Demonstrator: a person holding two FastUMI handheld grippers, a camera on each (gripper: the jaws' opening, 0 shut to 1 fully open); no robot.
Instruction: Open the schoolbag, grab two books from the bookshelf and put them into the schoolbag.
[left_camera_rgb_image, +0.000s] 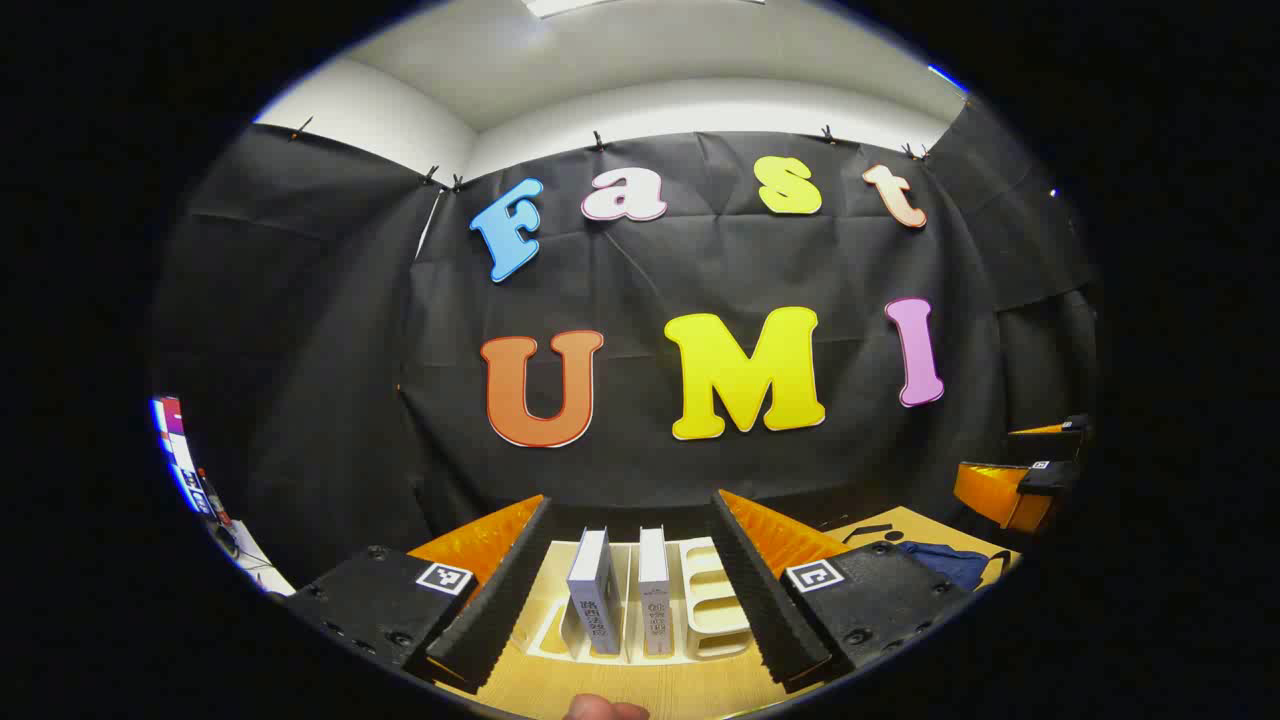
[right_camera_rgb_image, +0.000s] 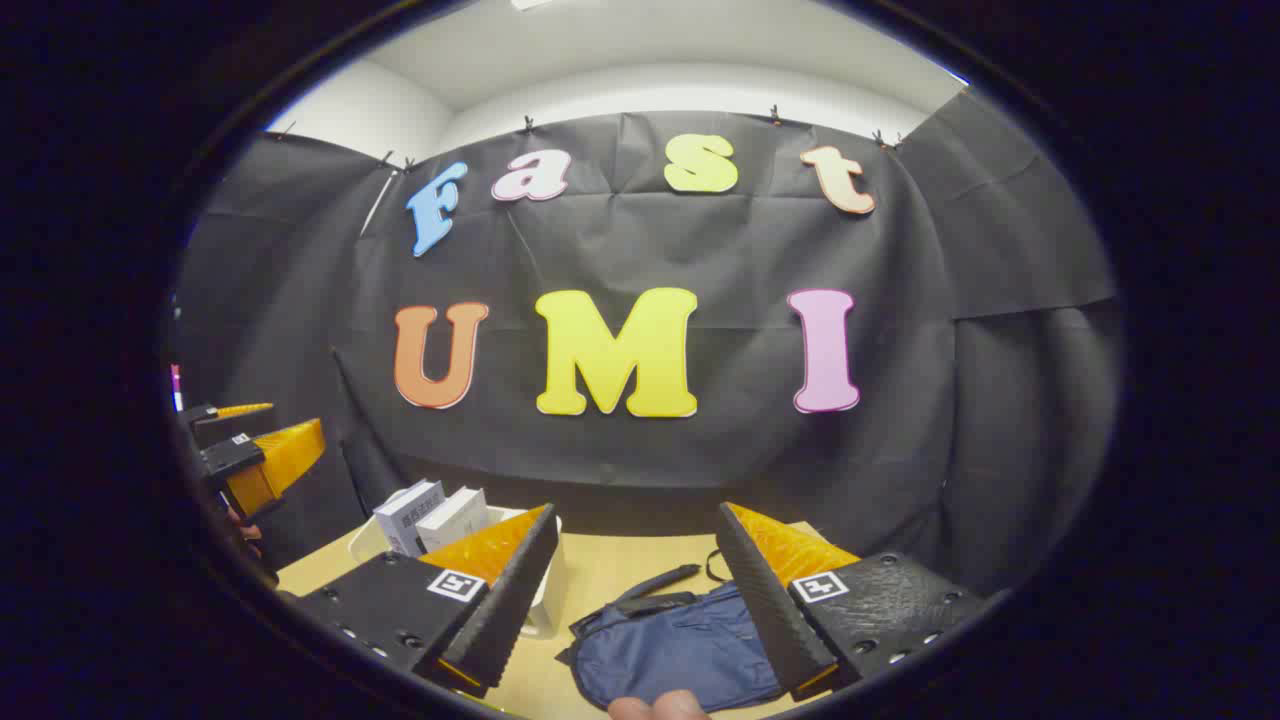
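Note:
In the left gripper view, two white books stand upright in a cream bookshelf rack on the wooden table, straight ahead between the fingers of my open left gripper, which holds nothing. A corner of the blue schoolbag lies at the right. In the right gripper view, the blue schoolbag lies flat on the table under my open right gripper. The books stand at the left behind its left finger. The left gripper hangs at the far left.
The wooden table runs back to the black cloth wall. The right gripper hangs at the right edge of the left gripper view. A fingertip of the person shows at the bottom edge.

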